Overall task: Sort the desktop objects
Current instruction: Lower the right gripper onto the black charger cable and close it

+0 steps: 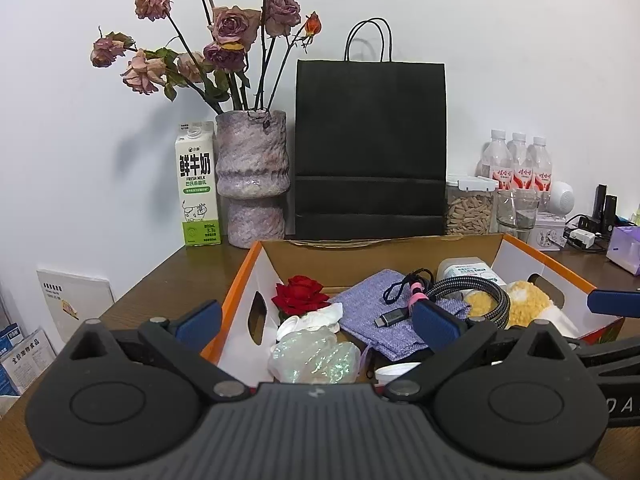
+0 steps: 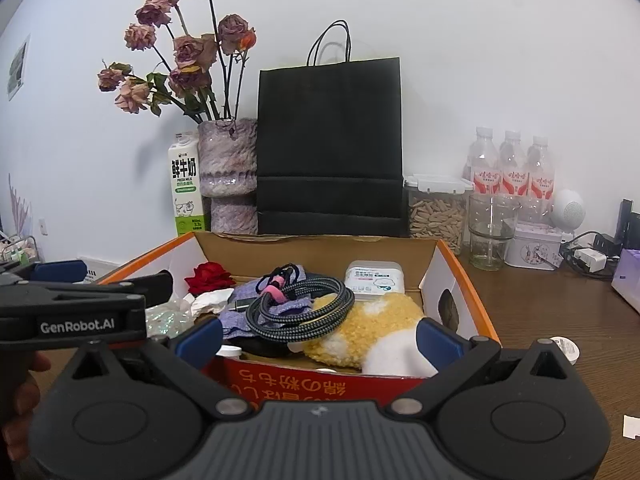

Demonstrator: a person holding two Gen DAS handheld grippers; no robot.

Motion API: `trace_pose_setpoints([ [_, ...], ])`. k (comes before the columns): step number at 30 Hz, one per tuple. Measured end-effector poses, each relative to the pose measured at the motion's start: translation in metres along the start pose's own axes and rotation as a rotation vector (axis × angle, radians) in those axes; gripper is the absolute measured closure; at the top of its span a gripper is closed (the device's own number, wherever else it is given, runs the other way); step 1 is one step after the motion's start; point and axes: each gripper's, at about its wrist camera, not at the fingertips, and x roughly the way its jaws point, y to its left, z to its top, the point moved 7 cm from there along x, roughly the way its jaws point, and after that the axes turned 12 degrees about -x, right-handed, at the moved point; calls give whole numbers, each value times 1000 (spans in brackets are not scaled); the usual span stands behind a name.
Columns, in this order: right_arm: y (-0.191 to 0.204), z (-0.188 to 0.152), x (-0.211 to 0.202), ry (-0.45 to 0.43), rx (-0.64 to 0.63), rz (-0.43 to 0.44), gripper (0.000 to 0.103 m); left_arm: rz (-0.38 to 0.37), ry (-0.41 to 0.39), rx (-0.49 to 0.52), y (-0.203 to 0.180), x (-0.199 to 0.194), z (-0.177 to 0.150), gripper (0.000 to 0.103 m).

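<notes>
An orange-rimmed cardboard box [image 1: 240, 276] [image 2: 474, 292] sits on the wooden desk, filled with a red rose [image 1: 301, 294] [image 2: 210, 276], a purple cloth [image 1: 370, 316], a braided cable [image 1: 476, 288] [image 2: 300, 312], a wipes pack [image 2: 374, 280], a yellow-and-white plush [image 1: 524, 304] [image 2: 360, 332] and an iridescent wrapper [image 1: 316, 356]. My left gripper [image 1: 318, 322] stands open over the box's near left part, nothing between its blue pads. My right gripper [image 2: 318, 338] is open at the box's near edge, empty too. The left gripper's side [image 2: 80, 300] shows in the right wrist view.
Behind the box stand a milk carton [image 1: 198, 184], a vase of dried roses [image 1: 252, 176], a black paper bag [image 1: 370, 148], a seed jar [image 1: 468, 208], a glass [image 2: 490, 232], three bottles [image 2: 512, 168] and a tin [image 2: 534, 248]. A small white lid [image 2: 564, 348] lies right of the box.
</notes>
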Motion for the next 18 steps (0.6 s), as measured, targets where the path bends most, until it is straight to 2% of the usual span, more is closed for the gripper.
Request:
trace_pose_setpoints([
  [7,5,1,-5,-6,-16,1,0,2,-19,-4,7,-8,-1,0],
  [18,18,-5,-22,-27,-41,15,0,50,-10,-48,47,-33,-13,0],
])
